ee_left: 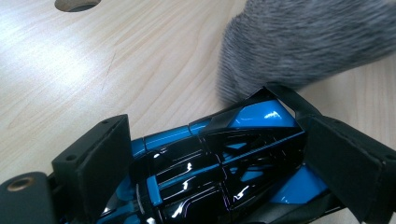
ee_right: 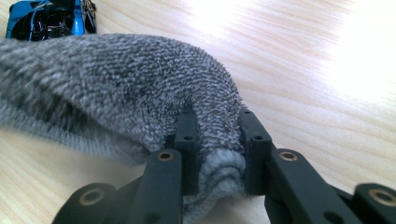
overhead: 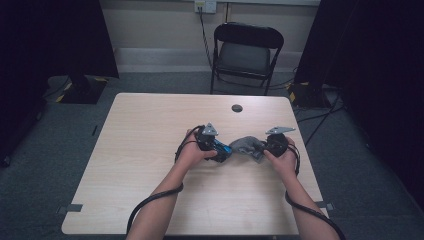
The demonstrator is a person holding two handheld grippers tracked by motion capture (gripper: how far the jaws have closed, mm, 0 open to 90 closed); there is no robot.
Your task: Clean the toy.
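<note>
A glossy blue and black toy car [ee_left: 219, 158] sits between the pads of my left gripper [ee_left: 219, 163], which is shut on it; the same toy car [overhead: 221, 148] shows in the high view at the table's middle, held by the left gripper [overhead: 216, 146]. A grey fuzzy cloth [ee_right: 116, 88] is pinched by my right gripper [ee_right: 217, 149], with a bunched fold between its jaws. In the high view the cloth [overhead: 246, 146] lies between the two hands, touching the car's nose, with the right gripper [overhead: 264, 149] at its right end. The car [ee_right: 46, 18] also appears beyond the cloth.
The light wooden table [overhead: 150, 150] has a round cable hole [overhead: 237, 108] near its far edge. A black folding chair [overhead: 245, 52] stands behind the table. Dark curtains and stands flank both sides. Cables trail from both grippers along the forearms.
</note>
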